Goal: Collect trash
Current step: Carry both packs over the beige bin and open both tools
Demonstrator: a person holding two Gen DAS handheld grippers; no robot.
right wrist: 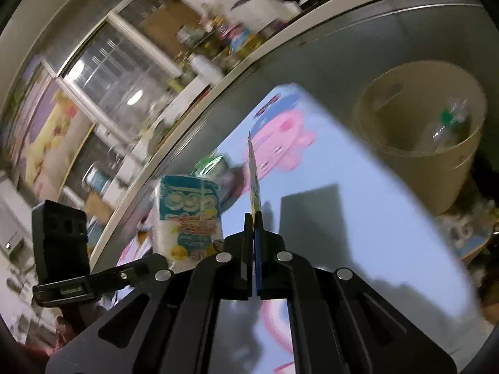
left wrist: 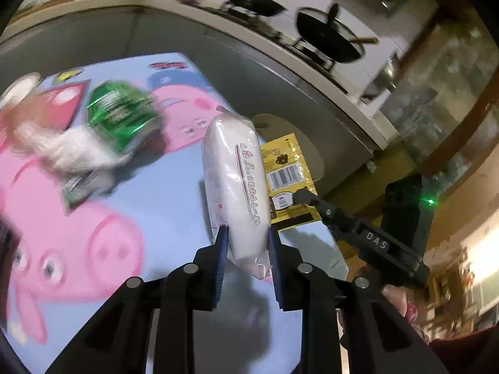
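Ahead-right of the right gripper [right wrist: 253, 218]: beige bin [right wrist: 461, 168], a clear bottle [right wrist: 443, 127] inside, likely the drop-off. Left gripper [left wrist: 246, 233] clamps a white pack [left wrist: 234, 171] lifted off the table [left wrist: 174, 171]. Right gripper pinches a yellow wrapper [left wrist: 287, 168] edge-on. Green can [left wrist: 121, 118] ahead-left of the left gripper.

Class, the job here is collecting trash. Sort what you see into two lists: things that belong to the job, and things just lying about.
Belongs to the job:
- white tissue pack, held by the left gripper
- yellow wrapper, pinched by the right gripper
- crushed green can
- beige bin

Just lying about:
- cartoon pig table top
- woks on the stove
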